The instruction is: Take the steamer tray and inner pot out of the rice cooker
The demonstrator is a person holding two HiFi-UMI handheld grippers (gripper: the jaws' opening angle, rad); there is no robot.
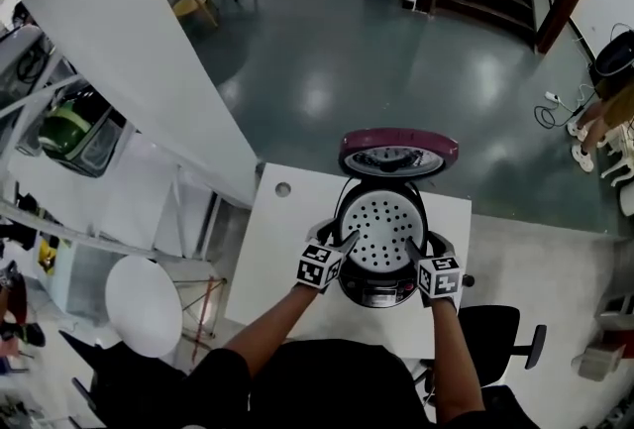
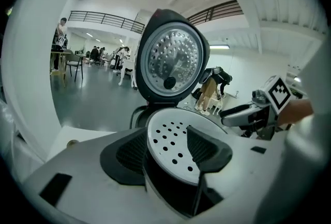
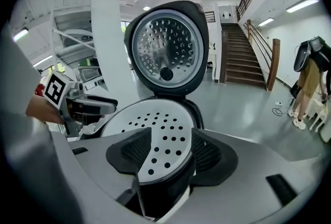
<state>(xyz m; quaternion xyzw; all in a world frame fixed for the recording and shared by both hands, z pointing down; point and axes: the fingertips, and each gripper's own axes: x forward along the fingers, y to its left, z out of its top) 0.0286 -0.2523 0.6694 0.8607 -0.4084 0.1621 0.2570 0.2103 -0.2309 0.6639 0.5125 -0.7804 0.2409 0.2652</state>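
At the rice cooker (image 1: 380,292), left claw (image 1: 348,240) and right claw (image 1: 412,248), both wide, straddle the steamer tray (image 1: 382,224)

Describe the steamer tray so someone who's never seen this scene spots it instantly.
On the white table stands a rice cooker, its maroon lid swung up. The steamer tray sits in the cooker's open mouth, between the left gripper and right gripper. It is the flat-lying pale dish dotted with dark holes, unlike the shiny dimpled plate inside the raised lid.

White perforated steamer tray (image 1: 384,229) — seated in the open rice cooker (image 1: 377,291).
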